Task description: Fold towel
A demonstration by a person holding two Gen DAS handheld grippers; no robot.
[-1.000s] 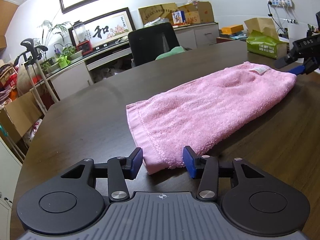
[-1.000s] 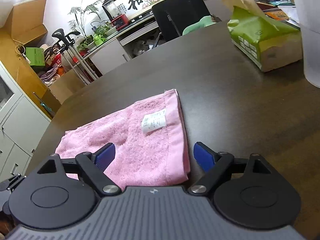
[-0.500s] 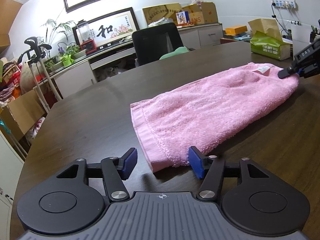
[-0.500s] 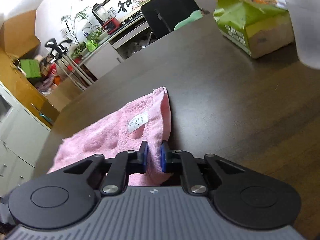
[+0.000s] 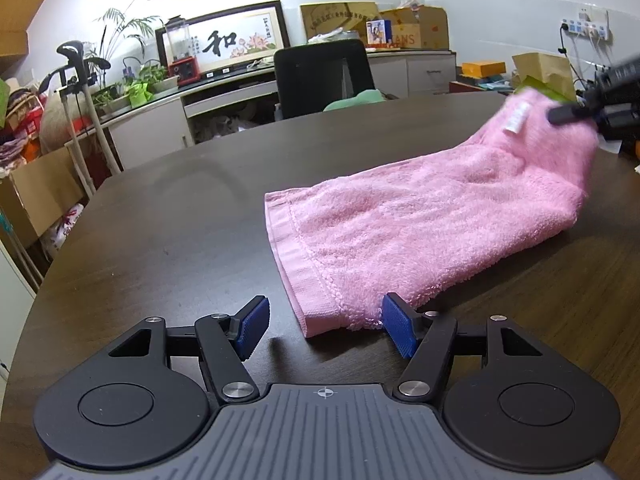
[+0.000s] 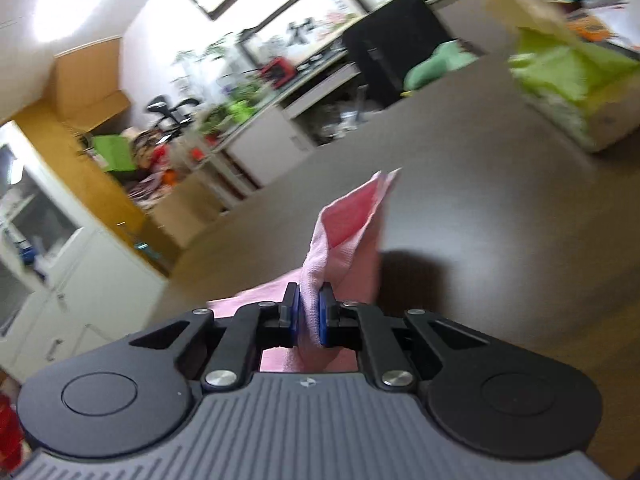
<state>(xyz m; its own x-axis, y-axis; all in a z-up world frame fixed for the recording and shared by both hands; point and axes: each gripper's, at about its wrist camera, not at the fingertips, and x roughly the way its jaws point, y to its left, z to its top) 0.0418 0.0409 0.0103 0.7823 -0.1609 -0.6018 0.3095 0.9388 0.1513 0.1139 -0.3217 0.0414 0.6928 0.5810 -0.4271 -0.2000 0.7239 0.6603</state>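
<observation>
The pink towel (image 5: 408,236) lies on the dark worktop (image 5: 168,248), and it is already doubled over into a long strip. It looks soft, thick and fluffy, and likely light, so it will bend and sag wherever nothing holds it up. It will not break, and the fuzzy cloth should not slip much between the blue pads. The best places to hold it are the corners and the flat woven band along each short end, because a pinch there takes both layers at once. The long way of the towel runs from the near short end, just in front of the left hand-held gripper (image 5: 324,326), away toward the far end on the right side of that view. The right hand-held gripper (image 6: 309,314) is pinching that far end, with its pads pressed tight on a bunch of cloth. That end is lifted off the worktop and stands up in a floppy peak, while the rest lies flat. A small white tag (image 5: 516,118) shows near the lifted end. The left hand-held gripper is spreading wider, and the near corner sits between its pads, maybe brushing the right one, but they do not squeeze it.
</observation>
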